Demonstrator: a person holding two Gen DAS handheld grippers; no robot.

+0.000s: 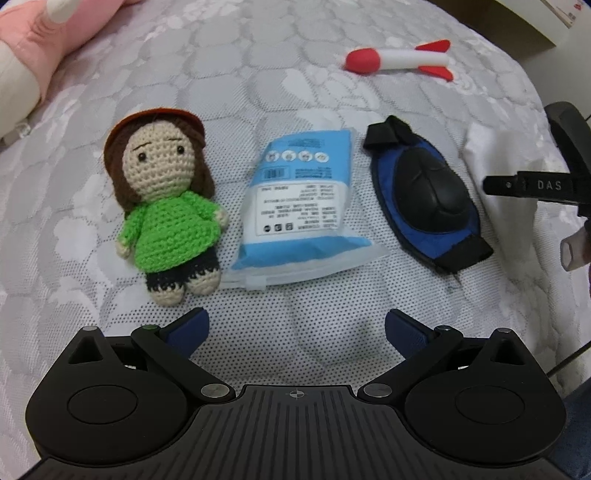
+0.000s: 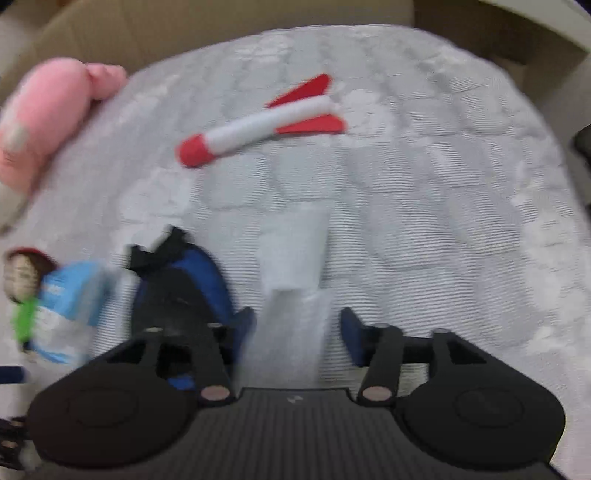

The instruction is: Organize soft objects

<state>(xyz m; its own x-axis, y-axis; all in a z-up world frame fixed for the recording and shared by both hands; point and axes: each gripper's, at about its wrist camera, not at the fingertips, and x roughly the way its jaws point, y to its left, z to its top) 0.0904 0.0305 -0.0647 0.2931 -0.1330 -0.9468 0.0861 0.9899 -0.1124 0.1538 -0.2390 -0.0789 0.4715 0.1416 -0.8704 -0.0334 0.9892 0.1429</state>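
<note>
Bed [image 1: 295, 66]: doll [image 1: 166, 218], wipes pack [image 1: 299, 206], knee pad [image 1: 424, 195] lying lined up.
Left over: foam rocket [image 1: 399, 59] sitting apart.
Left hand-held gripper [image 1: 295, 328]: spread, holding nothing.
Right hand-held gripper [image 2: 297, 328]: spread, holding nothing.

The mattress [image 1: 258, 74] is quilted grey-white cloth with a woven floral sheen and a dotted mesh patch up front. The doll [image 1: 166, 206] is crocheted yarn, nubby and matt. The pouch [image 1: 299, 206] is glossy crinkly plastic film, printed blue and white. The pad [image 1: 428, 199] has a smooth, moulded black shell, slightly shiny, on blue fabric with black straps. The rocket [image 1: 399, 59] looks like matt foam. The pink plush [image 1: 33, 33] is soft and fuzzy. The left gripper [image 1: 295, 332] is matt black plastic with small metal pins.
</note>
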